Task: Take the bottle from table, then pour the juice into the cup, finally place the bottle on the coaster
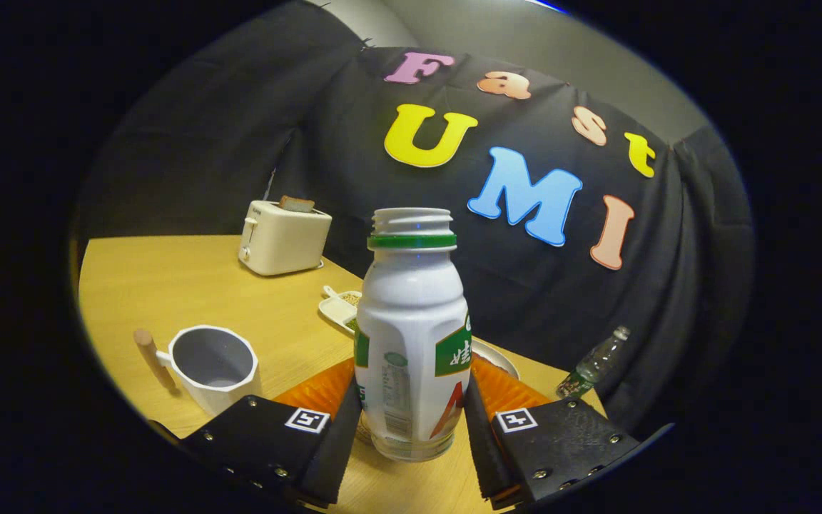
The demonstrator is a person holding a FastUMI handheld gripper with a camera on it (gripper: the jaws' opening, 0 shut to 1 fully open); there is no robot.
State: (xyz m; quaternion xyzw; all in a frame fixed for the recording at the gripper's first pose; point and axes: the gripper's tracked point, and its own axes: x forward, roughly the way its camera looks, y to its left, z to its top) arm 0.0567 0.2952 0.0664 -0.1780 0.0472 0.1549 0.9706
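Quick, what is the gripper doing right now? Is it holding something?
Gripper: shut on the white plastic bottle with the green neck ring, one finger pressing on each side, cap off.

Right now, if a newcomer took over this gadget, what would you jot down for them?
Gripper: fingers pressed on both sides of the open, capless bottle; whether it is off the table is unclear.
Cup: upright beside the gripper, looks empty, wooden handle pointing away from the bottle.
Done: bottle grasped.
Left: pour juice into the cup, then stand the bottle on the coaster.
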